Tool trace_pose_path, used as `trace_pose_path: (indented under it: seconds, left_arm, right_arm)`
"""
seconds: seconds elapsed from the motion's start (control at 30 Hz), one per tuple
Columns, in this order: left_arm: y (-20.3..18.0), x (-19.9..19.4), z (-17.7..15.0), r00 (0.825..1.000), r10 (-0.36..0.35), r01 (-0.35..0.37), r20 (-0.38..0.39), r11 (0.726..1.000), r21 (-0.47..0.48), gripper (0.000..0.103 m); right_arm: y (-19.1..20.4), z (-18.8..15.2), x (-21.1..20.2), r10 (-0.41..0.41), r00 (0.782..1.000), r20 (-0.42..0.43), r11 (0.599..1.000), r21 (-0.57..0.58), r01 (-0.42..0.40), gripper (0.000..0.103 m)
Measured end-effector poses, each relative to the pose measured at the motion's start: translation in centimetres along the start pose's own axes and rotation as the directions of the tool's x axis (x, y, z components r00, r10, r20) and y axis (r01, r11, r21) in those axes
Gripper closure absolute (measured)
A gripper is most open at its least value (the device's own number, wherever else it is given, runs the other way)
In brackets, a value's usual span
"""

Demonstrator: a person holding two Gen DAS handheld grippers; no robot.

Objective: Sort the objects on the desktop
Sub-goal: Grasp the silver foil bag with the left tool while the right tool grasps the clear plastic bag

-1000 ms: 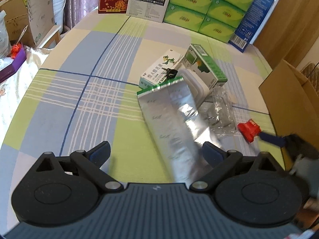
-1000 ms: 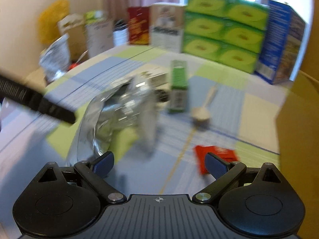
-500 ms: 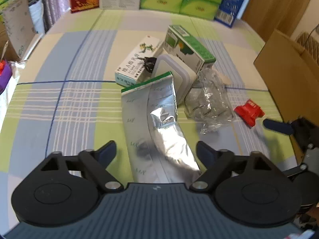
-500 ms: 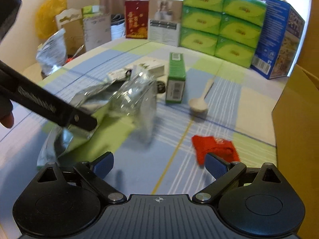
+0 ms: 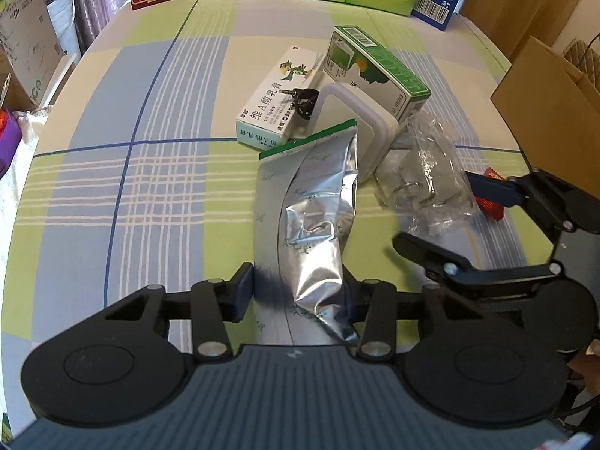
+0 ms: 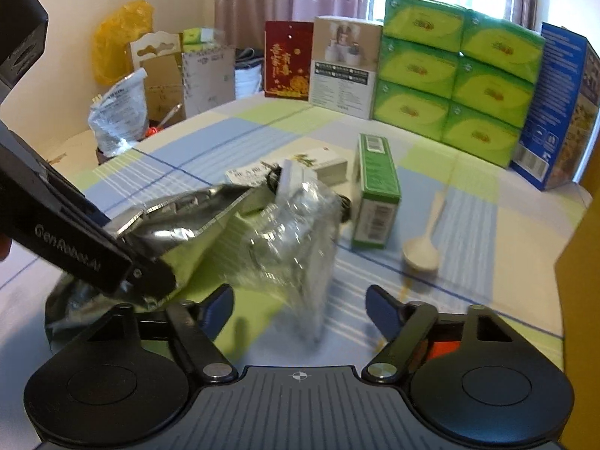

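A silver foil pouch (image 5: 307, 217) with a green top edge lies along the checked tablecloth (image 5: 150, 187). My left gripper (image 5: 296, 294) is shut on its near end. In the right wrist view the pouch (image 6: 180, 225) looks lifted at that end. A crumpled clear plastic bag (image 6: 296, 232) sits just ahead of my right gripper (image 6: 300, 303), which is open with the bag's lower edge between its fingers. In the left wrist view the right gripper (image 5: 433, 210) straddles the same bag (image 5: 423, 172). A red packet (image 5: 491, 206) lies partly hidden behind its far finger.
Behind the pouch are a white medicine box (image 5: 277, 101), a green carton (image 5: 375, 71), a white rounded container (image 5: 352, 120) and a small black plug (image 5: 303, 101). A white spoon (image 6: 422, 247) lies right of the carton. An open cardboard box (image 5: 543, 112) stands at the right. Tissue packs (image 6: 457, 71) line the back.
My left gripper's fingers have come together onto the foil pouch's near end. My right gripper has moved in toward the clear bag, which now lies between its open fingers.
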State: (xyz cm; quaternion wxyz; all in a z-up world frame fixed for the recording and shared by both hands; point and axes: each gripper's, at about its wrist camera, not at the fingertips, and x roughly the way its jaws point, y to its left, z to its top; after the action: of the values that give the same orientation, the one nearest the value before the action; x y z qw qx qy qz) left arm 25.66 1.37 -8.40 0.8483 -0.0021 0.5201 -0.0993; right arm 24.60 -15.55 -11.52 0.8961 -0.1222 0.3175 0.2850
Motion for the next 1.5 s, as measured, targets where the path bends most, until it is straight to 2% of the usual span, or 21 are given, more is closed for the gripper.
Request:
trace_pose_path:
  seconds: [0.07,0.13,0.17,0.2,0.27,0.33,0.5,0.6,0.73,0.77,0.8,0.87,0.97,1.2,1.23,1.27,1.33,1.5]
  left_arm:
    - [0.1,0.1,0.1,1.000,-0.001,0.001,0.007,1.000,-0.003,0.054]
    - [0.1,0.2,0.1,1.000,0.005,-0.005,0.007,1.000,-0.008,0.047]
    - [0.1,0.3,0.2,1.000,0.007,-0.007,0.006,1.000,-0.004,0.047]
    - [0.1,0.3,0.2,1.000,0.008,-0.008,0.006,1.000,-0.001,0.047]
    - [0.0,0.4,0.1,1.000,0.006,-0.006,0.005,1.000,0.006,0.047]
    - [-0.2,0.5,0.0,1.000,0.008,-0.008,-0.001,1.000,0.021,0.048]
    - [-1.3,0.6,-0.5,0.998,0.053,-0.051,-0.024,0.995,0.089,0.060]
    - [-1.8,0.1,-1.3,0.999,0.035,-0.031,-0.037,0.994,0.108,0.063]
    - [-2.5,-0.5,-2.4,0.999,0.027,-0.023,-0.035,0.993,0.120,0.063]
    - [-2.4,-0.5,-2.6,0.999,0.029,-0.025,-0.030,0.993,0.114,0.063]
    - [-2.3,-0.6,-2.6,0.999,0.027,-0.024,-0.027,0.994,0.104,0.063]
    - [-2.1,-0.6,-2.5,0.999,0.033,-0.031,-0.020,0.996,0.089,0.063]
    - [-1.6,-0.6,-2.0,0.998,0.067,-0.067,-0.001,0.994,0.082,0.063]
    - [-0.1,-0.5,-0.7,0.997,0.076,-0.076,0.014,0.996,0.039,0.063]
    - [0.1,-0.5,-0.6,0.997,0.074,-0.075,0.012,0.997,0.037,0.060]
    - [0.1,-0.3,-0.5,0.997,0.074,-0.074,0.006,0.997,0.039,0.051]
    - [0.3,-0.2,-0.5,0.996,0.084,-0.084,0.004,0.996,0.036,0.044]
    - [0.8,-0.2,-0.5,0.998,0.068,-0.068,0.006,0.998,0.018,0.043]
  right_arm:
    - [-0.1,0.1,0.3,-0.010,1.000,0.003,1.000,0.007,0.010,0.047]
    - [-0.4,0.1,0.4,-0.016,1.000,-0.007,1.000,0.020,0.016,0.065]
    - [-0.6,0.1,0.2,-0.019,1.000,-0.015,0.999,0.028,0.020,0.080]
    - [-0.7,0.0,0.0,-0.028,0.999,-0.028,0.999,0.035,0.029,0.088]
    - [-1.1,-0.1,-0.6,-0.033,0.998,-0.045,0.998,0.058,0.036,0.094]
    - [-1.4,-0.4,-1.7,-0.034,0.997,-0.065,0.995,0.090,0.040,0.096]
    - [-1.6,-2.0,-5.3,0.003,0.994,-0.110,0.982,0.189,0.018,0.102]
    - [-2.2,-3.5,-7.2,0.008,0.991,-0.137,0.965,0.262,0.028,0.102]
    - [-1.7,-3.8,-8.9,-0.037,0.994,-0.106,0.972,0.226,0.060,0.100]
    - [-1.6,-3.6,-8.9,-0.044,0.994,-0.100,0.974,0.215,0.064,0.090]
    - [-1.5,-3.4,-8.9,-0.051,0.994,-0.092,0.976,0.207,0.069,0.068]
    - [-1.4,-3.2,-8.7,-0.058,0.996,-0.075,0.976,0.204,0.072,0.045]
    - [-1.1,-2.9,-7.9,-0.052,0.996,-0.073,0.980,0.189,0.065,0.045]
    - [0.4,-1.5,-4.7,-0.050,0.998,-0.043,0.994,0.094,0.054,0.045]
    - [0.5,-1.3,-4.1,-0.050,0.998,-0.036,0.996,0.076,0.053,0.045]
    - [0.7,-1.0,-3.4,-0.053,0.998,-0.029,0.997,0.058,0.054,0.045]
    - [0.8,-0.5,-2.2,-0.056,0.998,-0.017,0.998,0.037,0.057,0.045]
    - [0.8,0.3,-0.3,-0.050,0.999,-0.001,0.999,0.008,0.050,0.046]
